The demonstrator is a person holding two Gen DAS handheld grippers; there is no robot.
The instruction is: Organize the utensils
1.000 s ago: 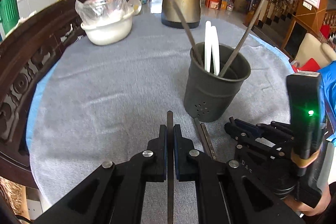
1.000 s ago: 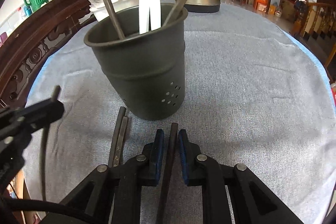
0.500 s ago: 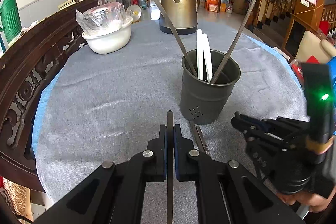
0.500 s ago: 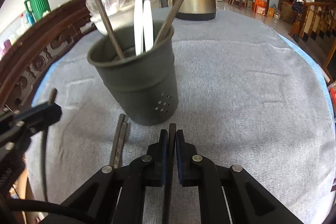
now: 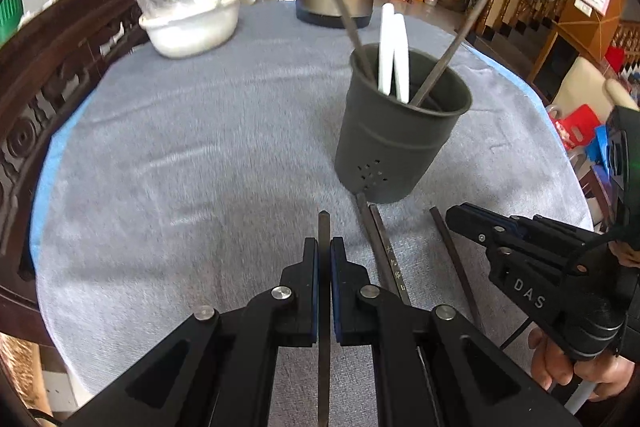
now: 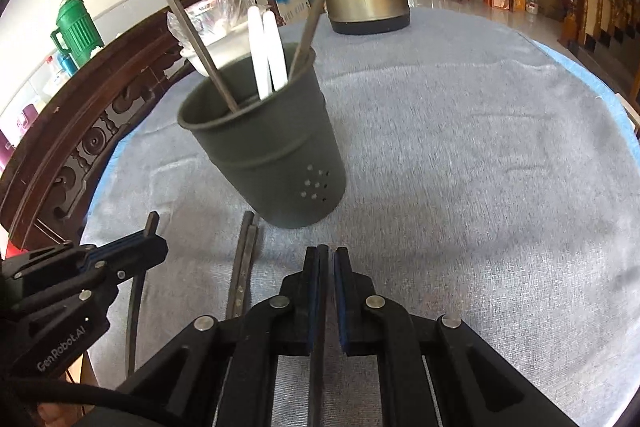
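Left wrist view has the left claw [image 5: 324, 259] pinching a dark chopstick [image 5: 324, 227] just short of the holder [image 5: 396, 143], the right claw [image 6: 327, 267] clamped on another [image 6: 322, 259] beside it, both seemingly aimed for dropping in, two more [image 5: 378, 239] lying at its foot.

Both grippers point down at a slant, side by side — the left gripper [image 5: 324, 247] clamped tight, the right gripper [image 6: 327, 255] pinched too, a hand [image 5: 576, 367] holding its handle.
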